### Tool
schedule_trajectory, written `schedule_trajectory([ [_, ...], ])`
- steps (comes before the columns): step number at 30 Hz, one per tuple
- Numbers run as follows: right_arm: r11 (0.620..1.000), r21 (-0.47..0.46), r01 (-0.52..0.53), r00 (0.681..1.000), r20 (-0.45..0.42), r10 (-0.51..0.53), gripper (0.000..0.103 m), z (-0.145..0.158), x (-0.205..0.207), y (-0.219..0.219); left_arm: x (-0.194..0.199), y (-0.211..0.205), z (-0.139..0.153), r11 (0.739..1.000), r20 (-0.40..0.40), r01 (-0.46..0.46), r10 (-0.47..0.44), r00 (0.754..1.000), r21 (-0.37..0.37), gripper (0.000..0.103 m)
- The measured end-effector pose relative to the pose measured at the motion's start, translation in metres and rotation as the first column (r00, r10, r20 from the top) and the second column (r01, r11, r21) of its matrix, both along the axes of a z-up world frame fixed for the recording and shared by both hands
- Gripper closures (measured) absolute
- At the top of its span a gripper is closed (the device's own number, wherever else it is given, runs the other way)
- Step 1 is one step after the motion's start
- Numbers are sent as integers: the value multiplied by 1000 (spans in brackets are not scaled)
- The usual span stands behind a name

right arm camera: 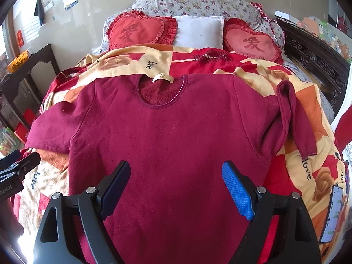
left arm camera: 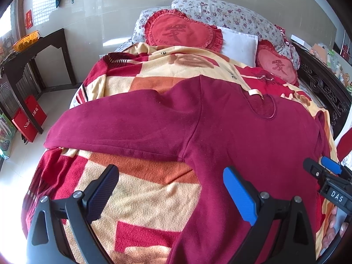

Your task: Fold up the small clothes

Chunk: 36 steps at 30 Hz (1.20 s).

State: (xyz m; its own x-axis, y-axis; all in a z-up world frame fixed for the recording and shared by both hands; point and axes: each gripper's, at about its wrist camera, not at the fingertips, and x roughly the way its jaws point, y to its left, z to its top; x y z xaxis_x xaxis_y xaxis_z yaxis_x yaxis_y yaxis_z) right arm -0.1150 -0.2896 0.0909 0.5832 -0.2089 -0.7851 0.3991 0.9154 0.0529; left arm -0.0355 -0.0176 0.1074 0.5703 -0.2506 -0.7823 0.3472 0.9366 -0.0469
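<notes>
Dark red sweater (right arm camera: pixel 176 136) spread flat, front up, on blanket (right arm camera: pixel 308 101) over bed; neck toward pillows, cream neck label (right arm camera: pixel 162 78) blank. One sleeve (left arm camera: pixel 114 129) stretched sideways, other sleeve (right arm camera: pixel 292 114) folded back over shoulder. Left gripper (left arm camera: pixel 169 189) above sleeve armpit, jaws spread, holding nothing. Right gripper (right arm camera: pixel 176 182) above sweater body, jaws spread, holding nothing. "love" printed on blanket; "DAS" on right gripper body; "I LOVE" on heart cushion (left arm camera: pixel 182 30).

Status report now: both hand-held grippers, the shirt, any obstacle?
Left hand-held gripper open, empty. Right hand-held gripper open, empty. Maroon shirt flat on blanket, unfolded. Phone lies beside it.
</notes>
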Motion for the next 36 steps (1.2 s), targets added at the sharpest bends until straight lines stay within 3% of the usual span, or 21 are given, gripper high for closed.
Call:
schedule_trajectory([
  [36,999,40,-23,999,-30,25,34,-17,11,10,16,14,-11,999,-21,-39,39,999,4,5],
])
